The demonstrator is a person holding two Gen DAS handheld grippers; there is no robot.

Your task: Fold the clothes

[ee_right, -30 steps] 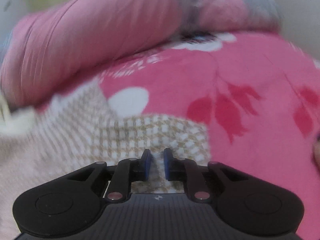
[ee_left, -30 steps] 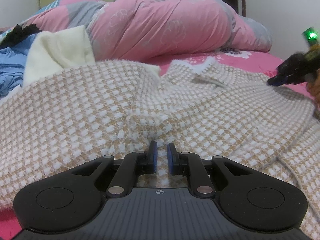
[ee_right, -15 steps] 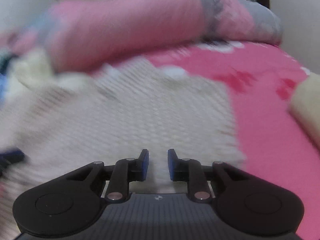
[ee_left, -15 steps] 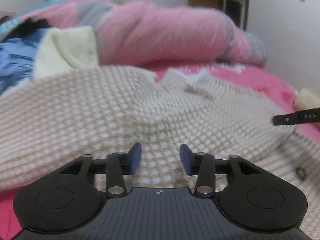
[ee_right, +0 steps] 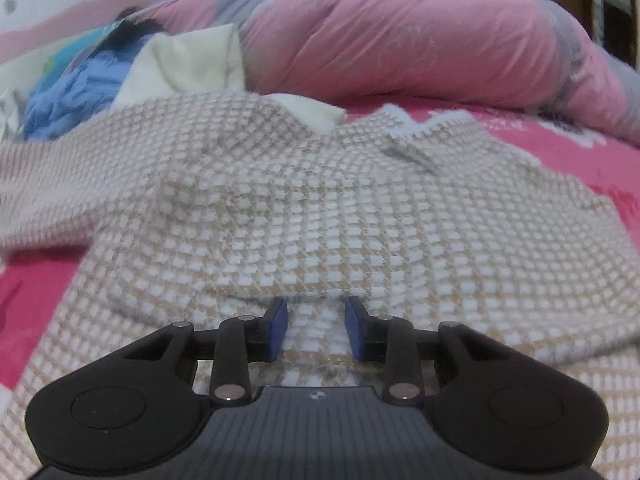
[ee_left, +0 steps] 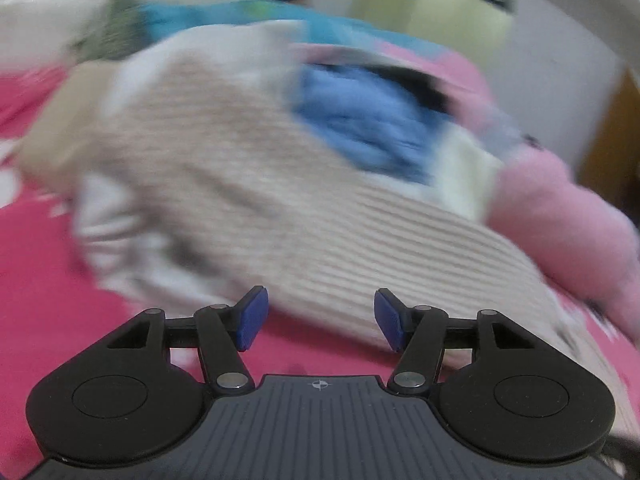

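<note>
Right wrist view first: my right gripper [ee_right: 315,330] hovers low over the checked sweater [ee_right: 320,208], its blue pads [ee_right: 277,330] a narrow gap apart, and the jaws have just been opening. Knit shows between the pads, but they do not press on it, so I hold nothing here. The sweater is the beige-and-white garment I am folding; it lies spread across the pink bedsheet [ee_right: 592,160], with a folded edge running just ahead of my fingertips and a sleeve trailing off to the left. Beyond the sweater's far edge sits a cream garment [ee_right: 188,60], touching it, and to the left of that a crumpled blue garment [ee_right: 72,96]. Behind the sweater a rolled pink quilt [ee_right: 400,36] stretches along the bed.

Left wrist view is badly blurred. My left gripper [ee_left: 321,318] has its jaws standing wide, having just been opening, with nothing between the pads [ee_left: 252,318]; only sheet [ee_left: 48,280] and the sweater's near edge show behind the gap. The sweater [ee_left: 256,200] lies just beyond my fingertips as a pale striped smear. Past the sweater are the blue garment [ee_left: 360,128], the cream one [ee_left: 464,176] to its right, and the pink quilt [ee_left: 560,208] at the far right.
</note>
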